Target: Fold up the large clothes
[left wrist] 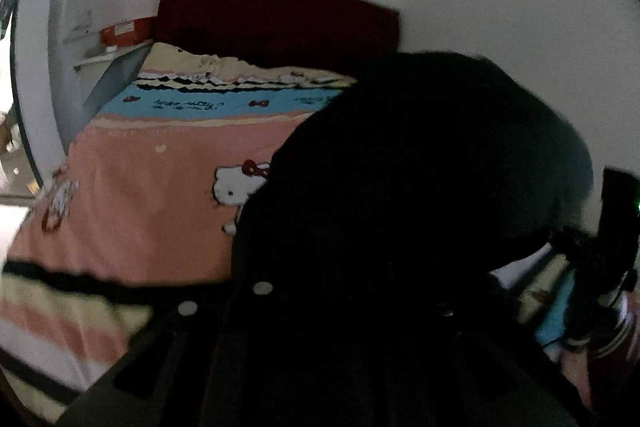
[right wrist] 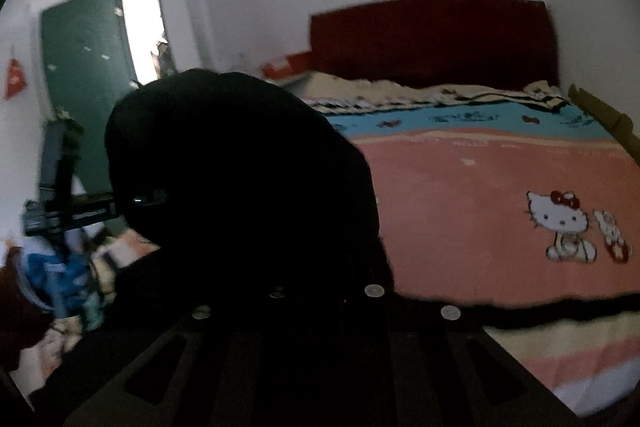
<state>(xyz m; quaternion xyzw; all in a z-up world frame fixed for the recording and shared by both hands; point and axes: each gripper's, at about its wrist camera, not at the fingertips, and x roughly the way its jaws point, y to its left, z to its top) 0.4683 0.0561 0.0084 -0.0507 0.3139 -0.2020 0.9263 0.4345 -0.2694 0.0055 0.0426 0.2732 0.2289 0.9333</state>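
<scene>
A large black garment [left wrist: 420, 167] bulges up over the bed and fills the middle and right of the left wrist view. My left gripper [left wrist: 320, 267] is shut on its near edge, and the dark cloth hides the fingertips. In the right wrist view the same black garment [right wrist: 240, 167] hangs across the centre and left. My right gripper [right wrist: 324, 263] is shut on it too, its tips buried in the fabric. The other gripper [right wrist: 56, 195] shows at the far left of the right wrist view, and at the right edge [left wrist: 618, 223] of the left wrist view.
Under the garment lies a bed with a pink cartoon-cat bedspread [right wrist: 460, 207] and a dark red headboard [right wrist: 432, 43] against a white wall. A green door [right wrist: 84, 67] stands at the left. A red box [left wrist: 124, 29] sits on a shelf beside the bed.
</scene>
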